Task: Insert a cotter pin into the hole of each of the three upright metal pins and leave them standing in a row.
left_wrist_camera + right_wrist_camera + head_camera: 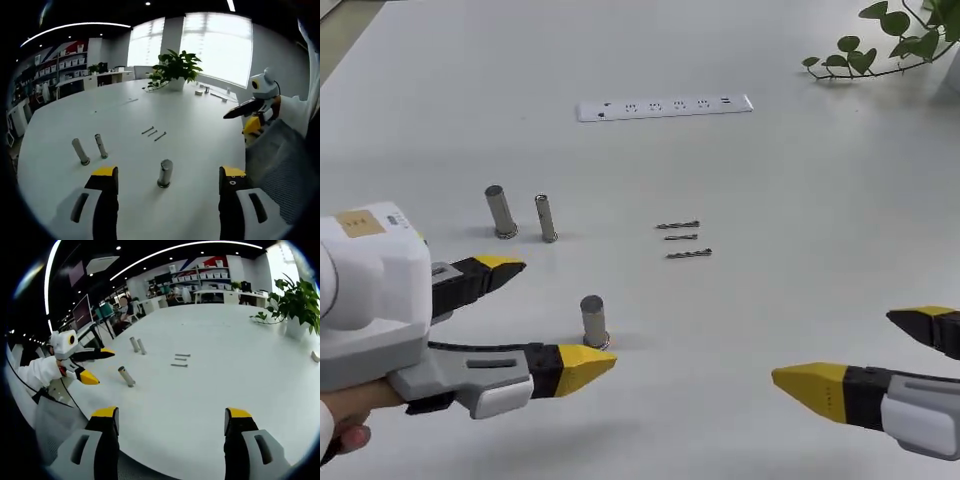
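Both tools empty, jaws wide apart: left tool [565,314] hovers just short of the nearest metal pin [593,320], right tool [832,346] low at my right. Beyond, two more metal pins [500,211] stand side by side; three cotter pins [682,238] lie parallel, well apart from them. Best plan, I judge: right takes one cotter pin by its head, left steadies the near pin. White surface [800,200]; power strip [665,107] and plant [895,40] at far edge; shelves [65,62], windows [215,45] behind.
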Available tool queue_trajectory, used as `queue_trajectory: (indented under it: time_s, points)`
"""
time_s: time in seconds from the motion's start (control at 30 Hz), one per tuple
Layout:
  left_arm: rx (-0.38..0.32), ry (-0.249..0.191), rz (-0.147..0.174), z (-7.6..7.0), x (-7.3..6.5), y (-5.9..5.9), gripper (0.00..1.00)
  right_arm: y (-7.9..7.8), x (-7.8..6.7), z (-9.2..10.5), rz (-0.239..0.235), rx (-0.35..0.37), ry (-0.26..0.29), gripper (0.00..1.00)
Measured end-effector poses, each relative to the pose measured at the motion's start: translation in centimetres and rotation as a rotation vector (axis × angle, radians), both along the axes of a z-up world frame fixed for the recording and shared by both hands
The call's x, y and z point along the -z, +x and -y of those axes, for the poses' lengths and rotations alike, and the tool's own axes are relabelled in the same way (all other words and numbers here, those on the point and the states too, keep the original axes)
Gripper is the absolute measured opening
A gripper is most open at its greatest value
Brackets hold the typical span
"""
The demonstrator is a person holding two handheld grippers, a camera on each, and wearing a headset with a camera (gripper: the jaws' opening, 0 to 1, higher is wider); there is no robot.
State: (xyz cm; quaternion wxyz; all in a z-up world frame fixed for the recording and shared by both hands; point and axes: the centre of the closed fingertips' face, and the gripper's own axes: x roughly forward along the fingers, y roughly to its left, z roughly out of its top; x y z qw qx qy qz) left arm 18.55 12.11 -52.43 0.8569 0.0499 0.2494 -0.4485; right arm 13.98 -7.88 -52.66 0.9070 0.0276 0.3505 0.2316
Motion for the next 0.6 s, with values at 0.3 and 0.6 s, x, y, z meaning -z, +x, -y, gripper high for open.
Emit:
queue_trajectory:
  time_s: [0.3, 0.6]
  points:
    - [-0.007, -0.018, -0.029, -0.9, 0.0, -1.4, 0.99, 0.1, 0.0, -0.2, 0.000, -0.009, -0.005, 0.85]
    - [-0.042, -0.017, -0.054, -1.8, 0.8, -1.7, 0.99, 0.2, -0.2, -0.3, 0.001, -0.011, -0.005, 0.87]
